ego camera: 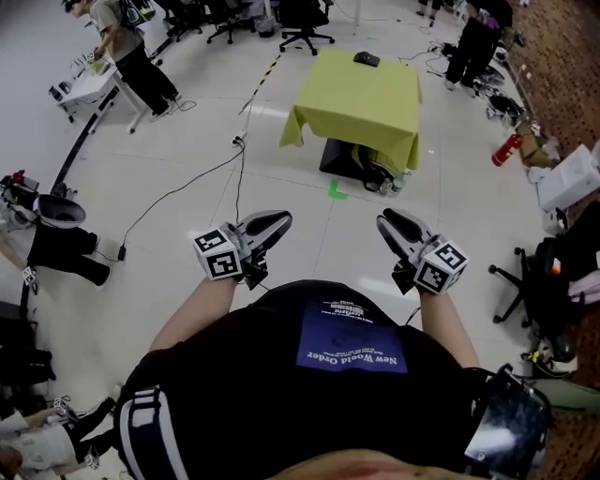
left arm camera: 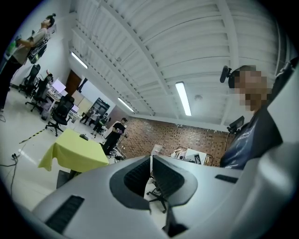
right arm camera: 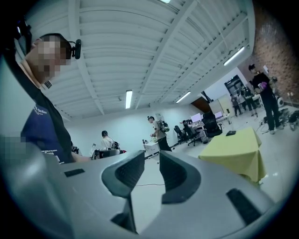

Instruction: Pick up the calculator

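The calculator (ego camera: 367,59) is a small dark slab lying on the far side of a yellow-clothed table (ego camera: 352,103), well ahead of me across the floor. In the left gripper view the calculator (left arm camera: 83,137) shows on that table (left arm camera: 74,154) at the left; in the right gripper view it (right arm camera: 231,133) rests on the table (right arm camera: 233,149) at the right. My left gripper (ego camera: 278,221) (left arm camera: 151,163) is shut, its jaws together with nothing in them. My right gripper (ego camera: 387,222) (right arm camera: 152,161) is open and empty. Both are held in front of my chest, far from the table.
A black cable (ego camera: 187,187) runs over the white floor at left. Office chairs (ego camera: 305,23) stand behind the table. People stand at the far left (ego camera: 131,52) and far right (ego camera: 478,37). A red extinguisher (ego camera: 506,150) and clutter line the right side.
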Demonstrator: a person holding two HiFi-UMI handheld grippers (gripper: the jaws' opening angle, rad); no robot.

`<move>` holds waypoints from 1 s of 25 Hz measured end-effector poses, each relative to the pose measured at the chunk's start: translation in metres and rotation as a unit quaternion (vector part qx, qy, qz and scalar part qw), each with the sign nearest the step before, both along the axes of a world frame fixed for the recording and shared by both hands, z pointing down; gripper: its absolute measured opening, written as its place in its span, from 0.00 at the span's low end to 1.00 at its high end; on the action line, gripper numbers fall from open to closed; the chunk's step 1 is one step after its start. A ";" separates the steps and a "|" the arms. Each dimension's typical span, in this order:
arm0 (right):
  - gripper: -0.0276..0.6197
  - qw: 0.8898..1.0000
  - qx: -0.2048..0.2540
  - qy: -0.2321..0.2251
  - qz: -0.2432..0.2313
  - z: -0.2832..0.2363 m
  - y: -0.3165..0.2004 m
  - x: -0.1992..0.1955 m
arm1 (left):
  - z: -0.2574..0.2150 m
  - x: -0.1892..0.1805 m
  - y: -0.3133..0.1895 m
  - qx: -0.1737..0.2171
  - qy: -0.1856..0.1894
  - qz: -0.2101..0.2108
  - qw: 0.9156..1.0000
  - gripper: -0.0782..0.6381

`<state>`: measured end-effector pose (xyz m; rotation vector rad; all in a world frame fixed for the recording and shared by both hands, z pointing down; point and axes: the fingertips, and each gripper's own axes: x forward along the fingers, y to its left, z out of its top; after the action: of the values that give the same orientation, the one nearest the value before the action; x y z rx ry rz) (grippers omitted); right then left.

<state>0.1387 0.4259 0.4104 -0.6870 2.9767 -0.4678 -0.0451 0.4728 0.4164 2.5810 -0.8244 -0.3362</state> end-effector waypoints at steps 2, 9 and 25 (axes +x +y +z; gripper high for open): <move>0.15 1.000 -0.003 0.002 0.004 0.002 -0.016 0.002 | 0.002 0.000 -0.020 -0.004 0.009 -0.001 1.000 0.12; 0.15 0.999 -0.001 0.020 0.028 0.004 -0.078 -0.020 | 0.012 -0.019 -0.094 -0.004 0.027 0.032 0.999 0.12; 0.15 0.996 -0.001 0.019 0.091 -0.005 -0.263 -0.132 | 0.013 -0.144 -0.287 0.001 0.017 0.093 0.996 0.12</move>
<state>0.0062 0.1631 0.4050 -0.9674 2.9115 -0.4489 -0.1888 0.1856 0.4295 2.6213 -0.5659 -0.3240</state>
